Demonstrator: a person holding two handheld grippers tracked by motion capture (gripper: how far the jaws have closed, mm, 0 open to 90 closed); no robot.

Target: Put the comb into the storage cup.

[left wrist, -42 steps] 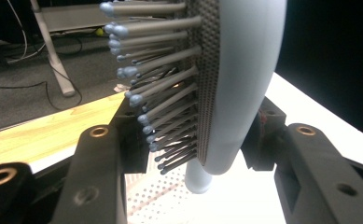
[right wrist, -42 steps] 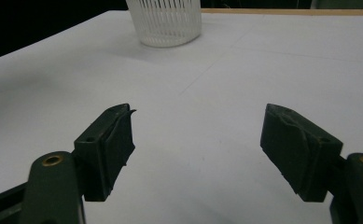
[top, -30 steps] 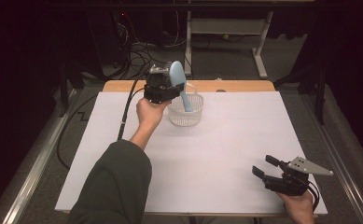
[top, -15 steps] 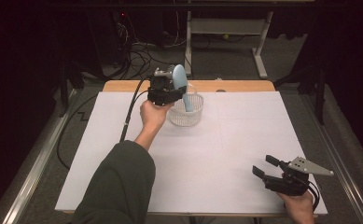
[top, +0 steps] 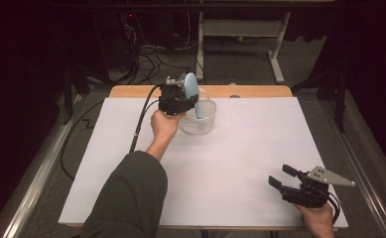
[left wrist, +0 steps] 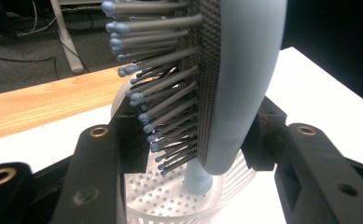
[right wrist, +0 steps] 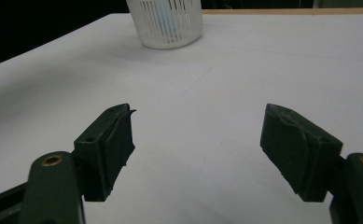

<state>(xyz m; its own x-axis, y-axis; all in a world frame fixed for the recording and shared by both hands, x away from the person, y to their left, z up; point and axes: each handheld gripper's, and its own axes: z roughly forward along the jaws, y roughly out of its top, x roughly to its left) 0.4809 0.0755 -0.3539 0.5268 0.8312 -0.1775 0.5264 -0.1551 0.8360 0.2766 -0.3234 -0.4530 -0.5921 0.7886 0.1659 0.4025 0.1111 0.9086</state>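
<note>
Since the earlier frames, the left gripper (top: 193, 99) and the hairbrush (top: 192, 90) it carries have shifted slightly toward the right over the basket (top: 199, 122); the right gripper (top: 283, 177) has held its position.

Right gripper: located at the near right corner of the tabletop (top: 240, 163), low over the white surface. Its jaws stand wide apart with nothing between them, as the right gripper view confirms (right wrist: 198, 140).

Left gripper: located near the far edge of the tabletop, left of centre, held by the person's left hand (top: 164, 125). Its jaws are clamped on the head of the light blue hairbrush (left wrist: 244, 79), one jaw on the bristle side and one on the smooth back.

Hairbrush: held roughly upright, head up, handle pointing down into the basket. Whether the handle tip touches the basket floor cannot be determined.

Basket: white, perforated, standing on the tabletop near the far edge, directly beneath the left gripper (left wrist: 198, 154).
</note>
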